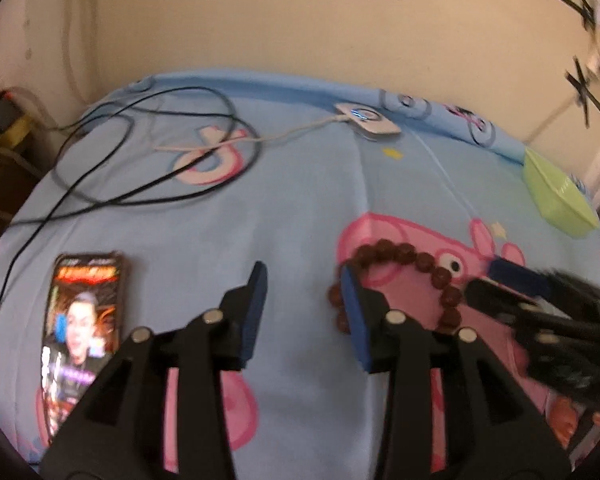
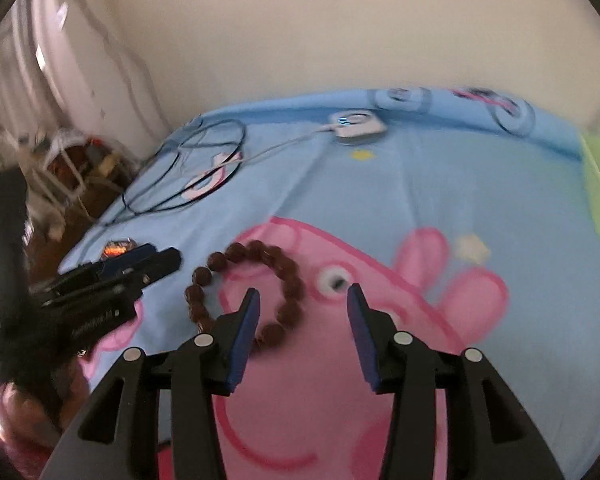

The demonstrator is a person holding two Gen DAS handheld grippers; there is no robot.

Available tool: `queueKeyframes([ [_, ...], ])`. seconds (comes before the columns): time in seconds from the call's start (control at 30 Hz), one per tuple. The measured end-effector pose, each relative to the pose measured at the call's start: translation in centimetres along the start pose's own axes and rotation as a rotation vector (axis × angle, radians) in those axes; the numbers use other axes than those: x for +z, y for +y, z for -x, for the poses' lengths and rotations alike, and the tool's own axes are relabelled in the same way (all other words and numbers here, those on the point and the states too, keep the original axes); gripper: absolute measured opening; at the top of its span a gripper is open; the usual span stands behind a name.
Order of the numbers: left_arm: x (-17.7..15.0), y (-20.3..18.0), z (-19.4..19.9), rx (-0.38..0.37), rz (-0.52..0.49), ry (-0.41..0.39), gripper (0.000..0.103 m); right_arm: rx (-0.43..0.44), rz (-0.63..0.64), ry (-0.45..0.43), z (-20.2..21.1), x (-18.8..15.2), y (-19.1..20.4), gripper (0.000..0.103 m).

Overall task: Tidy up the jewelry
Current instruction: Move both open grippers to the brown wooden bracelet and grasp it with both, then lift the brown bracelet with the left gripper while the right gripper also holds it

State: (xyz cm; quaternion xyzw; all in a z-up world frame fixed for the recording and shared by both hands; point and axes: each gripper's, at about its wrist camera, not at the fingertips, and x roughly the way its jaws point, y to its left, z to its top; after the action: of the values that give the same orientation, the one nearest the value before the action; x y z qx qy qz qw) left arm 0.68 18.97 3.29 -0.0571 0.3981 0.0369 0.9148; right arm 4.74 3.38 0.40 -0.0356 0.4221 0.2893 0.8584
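Observation:
A bracelet of dark brown beads (image 1: 416, 264) lies in a loop on the blue cartoon bedsheet (image 1: 300, 208). My left gripper (image 1: 304, 278) is open and empty; its right finger covers the loop's left side. The other gripper enters the left wrist view from the right (image 1: 540, 300), its tips beside the beads. In the right wrist view the bracelet (image 2: 284, 276) lies just ahead of my open, empty right gripper (image 2: 303, 295), partly behind the left finger. The left gripper (image 2: 112, 280) shows at the left.
A lit phone (image 1: 82, 336) lies on the sheet at the left. Black cables (image 1: 140, 168) loop at the back left. A white charger puck (image 1: 370, 120) sits near the wall. A light green tray (image 1: 556, 196) is at the right edge.

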Motion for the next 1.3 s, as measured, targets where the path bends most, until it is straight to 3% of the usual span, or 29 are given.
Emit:
queueKeyframes([
  [0.1, -0.4, -1.0, -1.7, 0.050, -0.046, 0.034, 0.042, -0.039, 0.034, 0.041, -2.4, 0.5, 0.6, 0.021],
  [0.17, -0.6, -0.7, -3.1, 0.037, -0.030, 0.057, 0.043, -0.060, 0.045, 0.043, -3.4, 0.5, 0.5, 0.021],
  [0.27, -1.0, -0.6, -2.9, 0.039, -0.034, 0.046, 0.036, -0.065, 0.057, 0.040, -3.6, 0.5, 0.7, 0.021],
  [0.33, -1.2, -1.0, -2.9, 0.048, -0.057, 0.040, 0.024, -0.081, 0.072, 0.044, -3.7, 0.5, 0.8, 0.021],
  [0.4, -1.3, -1.4, -2.8, 0.064, -0.079, 0.034, 0.019, -0.102, 0.088, 0.046, -3.8, 0.4, 1.2, 0.021],
  [0.53, -1.3, -1.4, -2.9, 0.067, -0.085, 0.034, 0.018, -0.119, 0.104, 0.049, -3.9, 0.4, 1.4, 0.020],
  [0.57, -1.4, -1.4, -2.9, 0.066, -0.084, 0.034, 0.018, -0.135, 0.121, 0.052, -3.9, 0.4, 1.7, 0.019],
  [0.63, -1.3, -1.6, -2.9, 0.074, -0.096, 0.034, 0.017, -0.130, 0.164, 0.056, -3.9, 0.2, 2.2, 0.002],
  [0.7, -1.7, -2.3, -2.6, 0.084, -0.123, 0.037, 0.016, -0.123, 0.211, 0.060, -3.6, -0.3, 2.9, 0.000],
  [0.93, -4.9, -5.8, -0.5, 0.022, -0.192, 0.046, 0.014, -0.097, 0.212, 0.065, -0.9, -2.9, 1.5, 0.000],
  [1.03, -6.1, -8.1, 0.4, -0.053, -0.215, 0.063, 0.014, -0.096, 0.190, 0.061, 1.5, -4.9, 0.1, 0.000],
  [1.3, -10.1, -16.8, 2.9, -0.183, -0.391, 0.045, 0.014, -0.136, 0.050, 0.018, 9.1, -11.6, -4.8, 0.000],
])
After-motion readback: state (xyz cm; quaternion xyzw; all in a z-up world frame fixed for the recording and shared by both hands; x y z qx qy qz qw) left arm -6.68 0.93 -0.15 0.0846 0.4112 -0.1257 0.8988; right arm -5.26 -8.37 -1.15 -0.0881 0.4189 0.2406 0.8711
